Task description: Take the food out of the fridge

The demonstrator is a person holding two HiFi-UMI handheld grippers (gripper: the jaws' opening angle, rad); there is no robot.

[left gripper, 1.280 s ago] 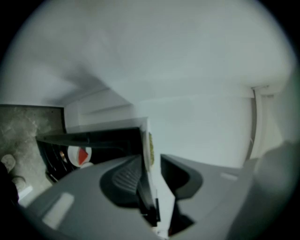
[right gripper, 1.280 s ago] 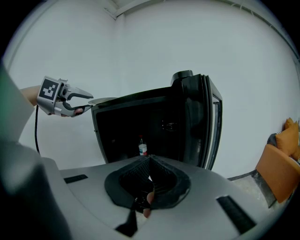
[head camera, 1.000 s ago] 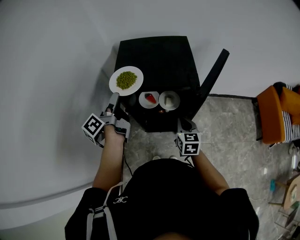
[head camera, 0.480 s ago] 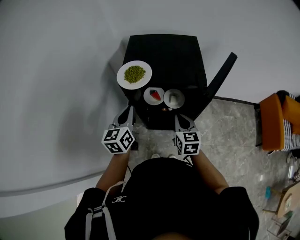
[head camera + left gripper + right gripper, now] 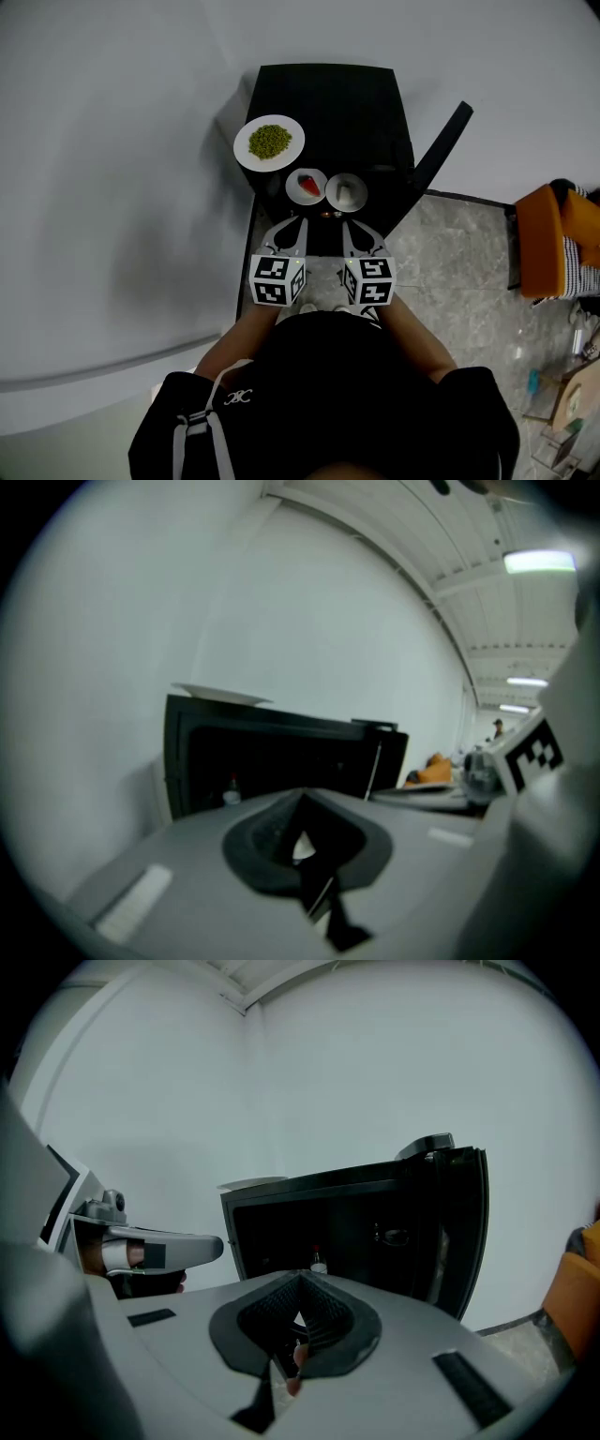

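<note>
A: Facing a black fridge (image 5: 328, 94) at 12 o'clock, door (image 5: 439, 150) swung out toward 1. Any food out?

B: Up on the fridge top: peas (image 5: 270, 141) on a plate (image 5: 246, 152) at 11, two bowls at the front edge, red bowl (image 5: 307, 185) beside white bowl (image 5: 347, 192). Small bottle (image 5: 319, 1262) inside.

A: And the jaws?

B: Left gripper (image 5: 292, 227) pressed closed, empty. Right gripper (image 5: 352, 227) closed too, gripping nothing. Side by side at 6 of the fridge.

A: Round about?

B: Grey stone floor (image 5: 450, 253), white wall (image 5: 112, 141) from 9 to 12, orange seat (image 5: 553, 234) at 3.
</note>
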